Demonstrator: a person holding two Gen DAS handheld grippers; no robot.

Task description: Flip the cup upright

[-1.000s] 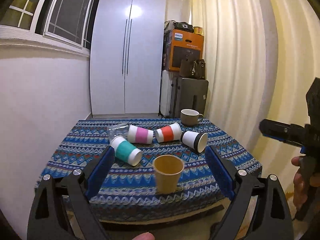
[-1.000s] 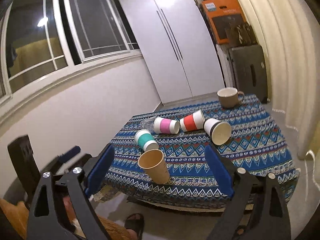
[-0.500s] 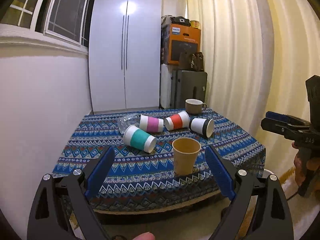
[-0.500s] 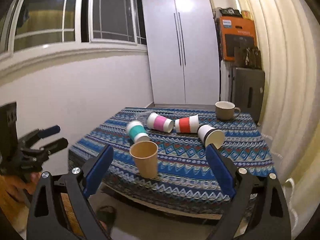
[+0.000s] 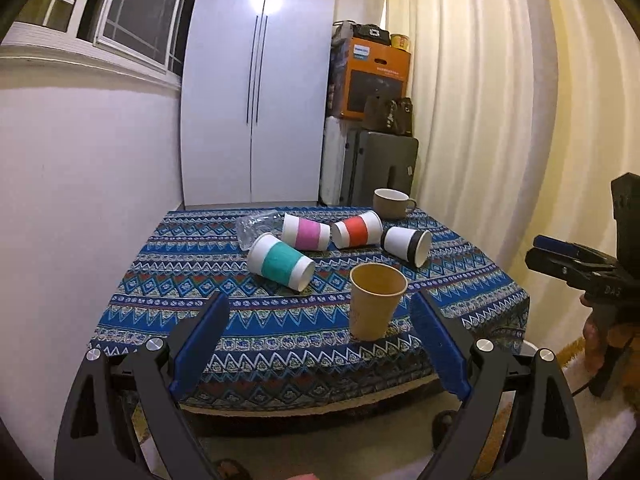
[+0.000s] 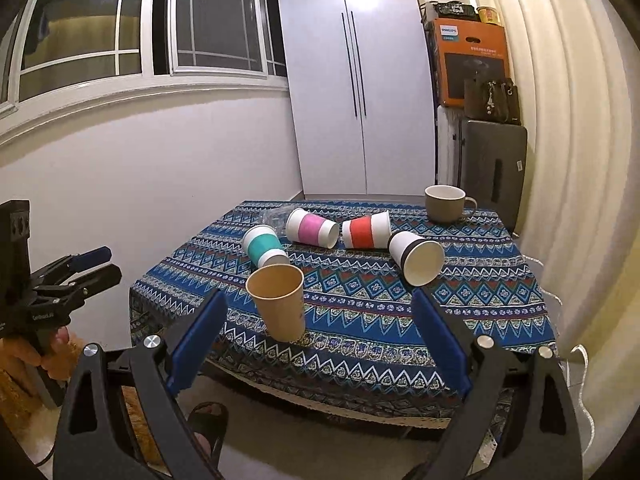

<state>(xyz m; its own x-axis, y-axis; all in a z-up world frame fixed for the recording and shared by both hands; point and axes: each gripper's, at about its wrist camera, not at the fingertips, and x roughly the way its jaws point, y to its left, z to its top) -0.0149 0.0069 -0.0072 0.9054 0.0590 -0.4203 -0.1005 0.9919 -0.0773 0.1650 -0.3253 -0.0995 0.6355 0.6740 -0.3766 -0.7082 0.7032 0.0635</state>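
Cups were scattered all over the patterned tablecloth [image 5: 208, 300]. Only the plain tan paper cup [image 5: 376, 300] stood upright, near the front edge, mouth up. Behind it four sleeved cups lay on their sides: the teal one [image 5: 280, 262] closest, then the pink one [image 5: 306, 232] and the red one [image 5: 357, 230] nearly touching end to end, and the black-banded one [image 5: 408, 245] off to the right, with its open mouth facing the right wrist camera. A crumpled clear plastic bottle [image 5: 258, 227] lay just behind the teal cup, and a grey mug [image 5: 390, 203] stood upright at the far right corner. The left gripper [image 5: 320, 344] was spread wide with nothing in it, short of the table. Same deal for the right gripper [image 6: 318, 342], wide apart, empty, hanging off the front edge.
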